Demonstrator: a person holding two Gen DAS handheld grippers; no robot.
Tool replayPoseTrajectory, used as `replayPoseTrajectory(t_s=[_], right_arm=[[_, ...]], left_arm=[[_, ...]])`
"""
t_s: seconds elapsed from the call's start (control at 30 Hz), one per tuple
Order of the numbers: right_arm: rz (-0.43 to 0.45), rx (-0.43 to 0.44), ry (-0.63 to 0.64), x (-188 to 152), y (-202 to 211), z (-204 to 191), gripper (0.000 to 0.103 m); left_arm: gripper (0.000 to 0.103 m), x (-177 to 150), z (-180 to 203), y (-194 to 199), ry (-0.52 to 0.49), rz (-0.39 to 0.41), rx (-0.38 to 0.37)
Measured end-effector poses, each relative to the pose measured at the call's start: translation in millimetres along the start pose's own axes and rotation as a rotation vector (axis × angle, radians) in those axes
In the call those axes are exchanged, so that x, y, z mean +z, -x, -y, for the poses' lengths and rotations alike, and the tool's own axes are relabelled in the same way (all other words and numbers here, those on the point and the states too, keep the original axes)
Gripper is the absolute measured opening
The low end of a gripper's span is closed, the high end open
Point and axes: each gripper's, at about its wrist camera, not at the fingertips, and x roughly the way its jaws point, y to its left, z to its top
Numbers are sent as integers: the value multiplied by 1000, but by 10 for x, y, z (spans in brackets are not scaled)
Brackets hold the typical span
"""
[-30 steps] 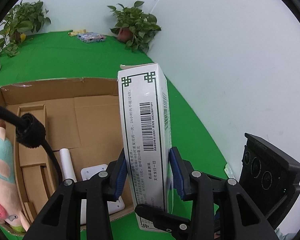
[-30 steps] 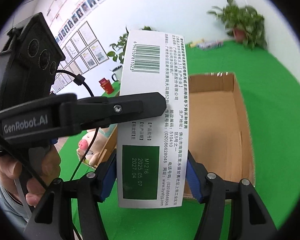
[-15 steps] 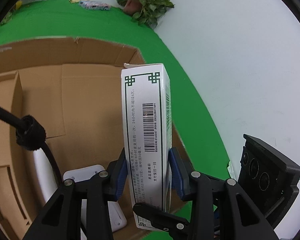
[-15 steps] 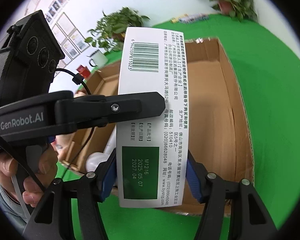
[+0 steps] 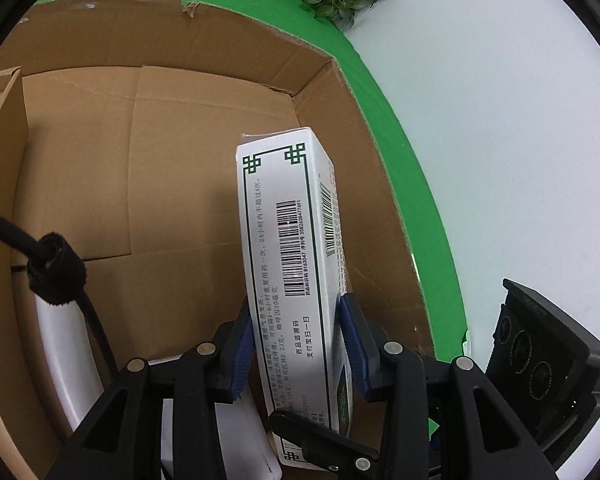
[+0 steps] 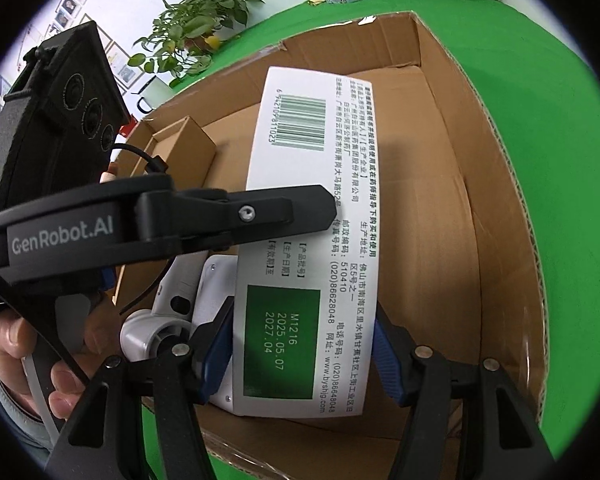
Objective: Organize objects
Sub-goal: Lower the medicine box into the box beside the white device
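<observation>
Bare floor fills the far right of the cardboard box (image 5: 328, 80); a white device (image 6: 172, 304) and a cardboard insert (image 6: 188, 140) crowd its near-left side.

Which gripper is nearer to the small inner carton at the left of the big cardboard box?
Left. The left gripper reaches in right beside the small inner carton; the right gripper grips the medicine box's near end, farther right.

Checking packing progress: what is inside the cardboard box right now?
Inside the cardboard box: a white handheld device, a small brown carton and bare floor. The white medicine box, gripped by both the left gripper and right gripper, covers part of the floor.
</observation>
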Motion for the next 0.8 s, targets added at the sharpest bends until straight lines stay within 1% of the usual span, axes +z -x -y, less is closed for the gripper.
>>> replayPoseTrajectory(t_s=[0.1, 0.17, 0.3, 0.33, 0.37, 0.43, 0.5, 0.6, 0.67, 0.7, 0.73, 0.8], right_arm=[[-13, -4, -12, -13, -15, -13, 63], [-21, -16, -18, -20, -29, -22, 63], [-12, -28, -25, -57, 9, -45, 63], [-9, -39, -22, -63, 19, -51, 62], [-8, -57, -16, -66, 13, -35, 62], [-18, -94, -4, -88, -19, -62, 62], [-23, -104, -7, -117, -38, -60, 62], [-19, -118, -4, -93, -40, -47, 62], [-18, -140, 4, -82, -61, -67, 62], [-19, -155, 11, -92, -81, -44, 62], [-21, -173, 16, -102, -95, -20, 63], [-32, -195, 22, -156, -80, -51, 64]], left_arm=[[41, 22, -39, -21, 23, -17, 16], [43, 27, -38, -31, 20, -21, 38], [44, 5, 53, 78, -33, -18, 61], [44, 5, 69, 126, -45, -16, 81], [44, 7, 83, 201, -57, -4, 108], [44, -2, 107, 339, -76, 21, 123], [44, -41, 143, 505, -100, 51, 133], [44, -131, 167, 676, -120, 78, 173], [44, -216, 196, 769, -119, 92, 176], [44, -243, 264, 709, -115, 93, 173], [44, -299, 292, 736, -108, 95, 173], [44, -394, 235, 839, -102, 108, 184]])
